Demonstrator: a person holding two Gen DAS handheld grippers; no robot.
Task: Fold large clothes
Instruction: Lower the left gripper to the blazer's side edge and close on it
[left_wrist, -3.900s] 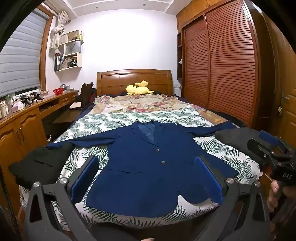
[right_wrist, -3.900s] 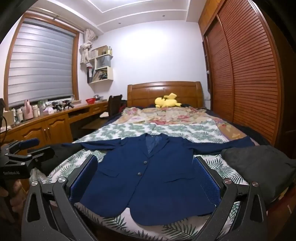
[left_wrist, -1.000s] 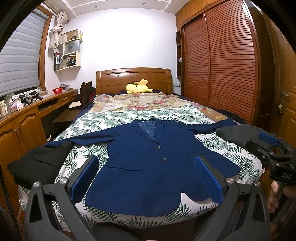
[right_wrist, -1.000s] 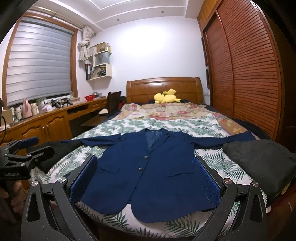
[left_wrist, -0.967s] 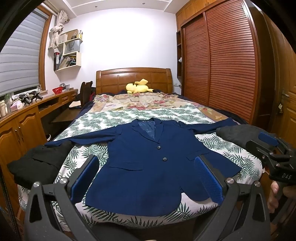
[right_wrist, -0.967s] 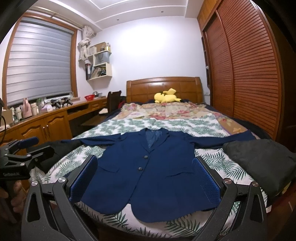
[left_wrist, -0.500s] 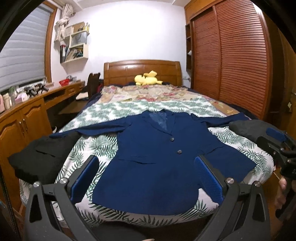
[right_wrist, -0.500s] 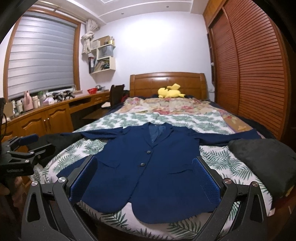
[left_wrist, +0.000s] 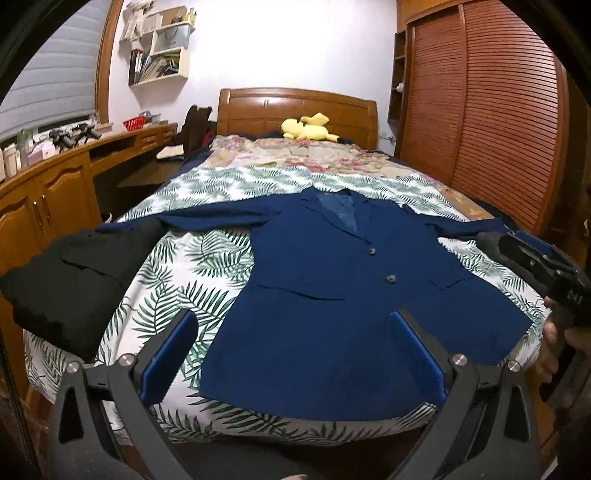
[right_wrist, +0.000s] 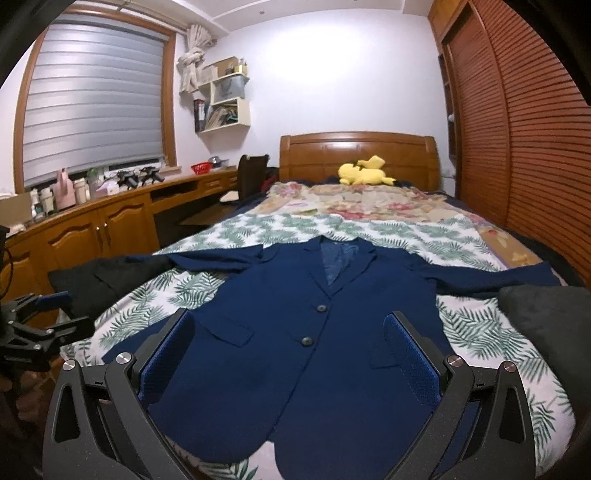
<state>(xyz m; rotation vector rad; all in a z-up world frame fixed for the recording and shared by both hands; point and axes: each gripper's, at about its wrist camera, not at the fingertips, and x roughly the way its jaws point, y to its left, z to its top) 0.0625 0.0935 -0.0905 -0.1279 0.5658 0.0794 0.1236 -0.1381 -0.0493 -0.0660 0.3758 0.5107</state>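
Observation:
A navy blue blazer (left_wrist: 332, 288) lies flat and face up on the leaf-print bedspread (left_wrist: 192, 266), sleeves spread to both sides. It also shows in the right wrist view (right_wrist: 306, 332). My left gripper (left_wrist: 291, 350) is open and empty, hovering above the blazer's lower left hem. My right gripper (right_wrist: 288, 354) is open and empty above the blazer's lower front. The right gripper also shows at the right edge of the left wrist view (left_wrist: 546, 269), and the left gripper shows at the left edge of the right wrist view (right_wrist: 40, 325).
A black garment (left_wrist: 70, 273) lies at the bed's left edge and a dark grey one (right_wrist: 546, 321) at the right. A yellow plush (left_wrist: 306, 127) sits by the wooden headboard. A wooden desk (right_wrist: 92, 229) runs along the left, a slatted wardrobe (left_wrist: 491, 129) along the right.
Both grippers have moved forward and lower toward the foot of the bed, so the blazer looks larger and closer. Both stay open.

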